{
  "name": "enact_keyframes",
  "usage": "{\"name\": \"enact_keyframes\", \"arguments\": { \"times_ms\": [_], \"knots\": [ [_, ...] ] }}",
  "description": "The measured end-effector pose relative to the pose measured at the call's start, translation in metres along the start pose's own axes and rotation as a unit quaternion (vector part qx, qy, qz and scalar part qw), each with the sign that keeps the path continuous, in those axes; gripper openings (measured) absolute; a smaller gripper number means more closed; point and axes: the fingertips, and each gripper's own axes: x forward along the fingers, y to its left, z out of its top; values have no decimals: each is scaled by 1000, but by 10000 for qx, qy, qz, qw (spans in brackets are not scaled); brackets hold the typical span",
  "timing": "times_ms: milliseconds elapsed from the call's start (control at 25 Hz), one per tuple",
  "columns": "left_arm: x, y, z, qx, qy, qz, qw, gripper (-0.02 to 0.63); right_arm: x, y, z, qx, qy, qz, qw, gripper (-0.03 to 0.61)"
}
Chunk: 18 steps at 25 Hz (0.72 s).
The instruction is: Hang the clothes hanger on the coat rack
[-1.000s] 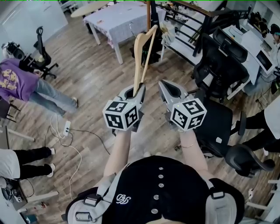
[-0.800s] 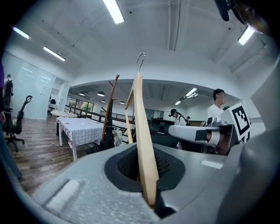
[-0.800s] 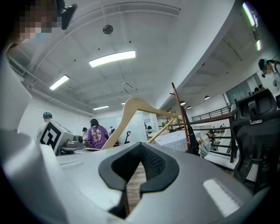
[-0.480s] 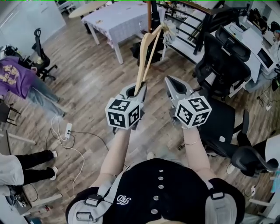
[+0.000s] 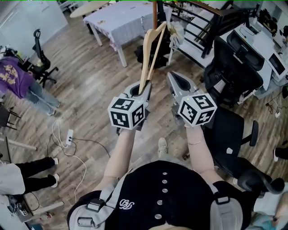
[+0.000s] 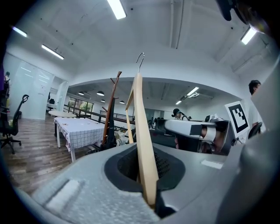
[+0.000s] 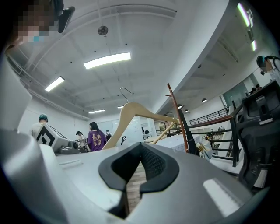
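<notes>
A pale wooden clothes hanger with a metal hook stands up from my left gripper, which is shut on the end of one of its arms. In the left gripper view the hanger rises from between the jaws, with its hook at the top. The coat rack's brown pole stands just beyond the hanger's top, and also shows as a pole left of the hanger. My right gripper is beside the left one, shut and holding nothing. From its view the hanger is at left and the rack at right.
A white table with a checked cloth stands behind the rack at left. Black office chairs and a black railing crowd the right. A person in purple and a cable on the floor are at left.
Both grippers and the hanger have moved forward towards the coat rack, so the hanger's top now lies close to the pole. The left grip on the hanger is unchanged.
</notes>
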Motion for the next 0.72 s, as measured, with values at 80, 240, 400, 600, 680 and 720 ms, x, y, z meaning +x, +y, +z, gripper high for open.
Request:
{"name": "enact_keyframes", "arguments": {
  "times_ms": [80, 240, 400, 600, 680, 720],
  "knots": [
    [18, 11, 4, -21, 7, 43, 10000, 2, 17, -14, 6, -6, -44, 22, 10000, -2],
    [52, 30, 19, -30, -30, 132, 9999, 2, 49, -44, 21, 3, -117, 77, 9999, -2],
    [81, 50, 36, -44, -103, 196, 9997, 2, 78, -67, 29, 17, -148, 147, 9998, -2],
    [118, 67, 41, -181, -142, 237, 9995, 2, 102, -100, 33, -18, -140, 176, 9997, -2],
    [133, 72, 42, -187, -118, 249, 9994, 2, 108, -112, 34, -62, -140, 190, 9997, -2],
    [140, 74, 42, -185, -100, 254, 9995, 2, 111, -118, 34, -82, -131, 190, 9997, -2]
  ]
}}
